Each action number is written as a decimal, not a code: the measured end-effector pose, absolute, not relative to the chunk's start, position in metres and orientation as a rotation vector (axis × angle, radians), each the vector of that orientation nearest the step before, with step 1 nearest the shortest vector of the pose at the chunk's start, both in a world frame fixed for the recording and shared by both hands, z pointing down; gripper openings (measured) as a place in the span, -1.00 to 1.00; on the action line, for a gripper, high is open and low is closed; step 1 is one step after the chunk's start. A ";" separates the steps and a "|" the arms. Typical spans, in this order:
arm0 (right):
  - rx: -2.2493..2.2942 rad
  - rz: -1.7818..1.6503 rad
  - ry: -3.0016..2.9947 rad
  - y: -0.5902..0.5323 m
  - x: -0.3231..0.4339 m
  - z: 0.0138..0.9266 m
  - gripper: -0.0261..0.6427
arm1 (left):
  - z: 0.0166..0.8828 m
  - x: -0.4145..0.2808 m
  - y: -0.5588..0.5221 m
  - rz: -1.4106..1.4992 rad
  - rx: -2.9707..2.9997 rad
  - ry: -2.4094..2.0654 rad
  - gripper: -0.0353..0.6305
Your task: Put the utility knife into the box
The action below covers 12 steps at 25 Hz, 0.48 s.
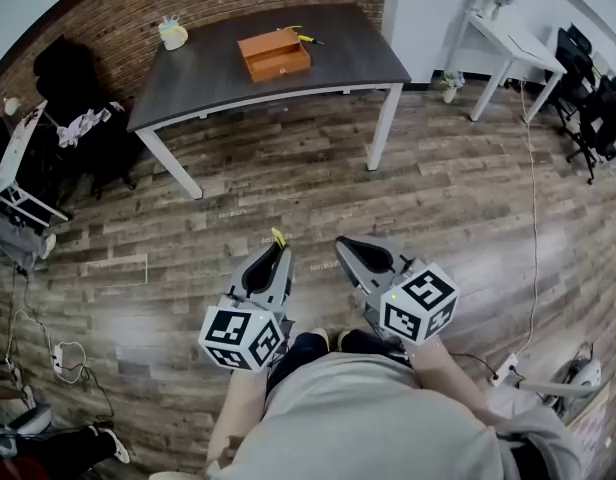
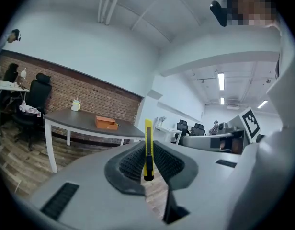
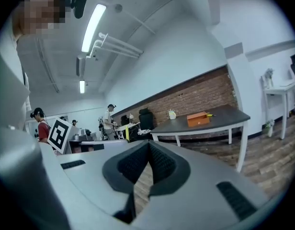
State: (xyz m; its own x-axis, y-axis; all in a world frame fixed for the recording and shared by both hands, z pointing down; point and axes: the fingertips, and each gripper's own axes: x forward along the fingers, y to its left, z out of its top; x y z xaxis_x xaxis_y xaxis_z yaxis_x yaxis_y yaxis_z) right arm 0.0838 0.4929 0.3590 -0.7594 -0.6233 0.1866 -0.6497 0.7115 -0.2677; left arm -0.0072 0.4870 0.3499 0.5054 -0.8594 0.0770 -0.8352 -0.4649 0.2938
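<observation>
A yellow utility knife (image 2: 148,147) stands upright between the jaws of my left gripper (image 2: 148,163), which is shut on it. Its yellow tip (image 1: 278,236) pokes out past the left gripper (image 1: 277,251) in the head view. My right gripper (image 1: 349,252) is shut with nothing in it, its pads (image 3: 148,158) meeting at the front. Both grippers are held low over the wooden floor, close to the person's body. The orange box (image 1: 274,56) sits far ahead on a dark table (image 1: 218,80), and also shows in the gripper views as the box (image 2: 106,123) and box (image 3: 198,119).
A pale cup (image 1: 172,34) stands at the table's back left, and a yellow-handled tool (image 1: 306,38) lies behind the box. Black chairs (image 1: 73,83) stand to the left, a white desk (image 1: 513,40) to the right. Cables (image 1: 533,168) trail on the floor. People (image 3: 109,121) stand far off.
</observation>
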 end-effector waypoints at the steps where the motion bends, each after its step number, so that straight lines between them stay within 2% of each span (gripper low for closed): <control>1: 1.054 0.505 -2.857 0.493 0.081 0.357 -0.91 | 0.350 -0.009 0.486 -0.121 2.462 -1.420 -0.70; 12: 1.151 0.591 -2.801 0.484 0.068 0.376 -0.91 | 0.367 -0.042 0.478 -0.095 2.436 -1.389 -0.70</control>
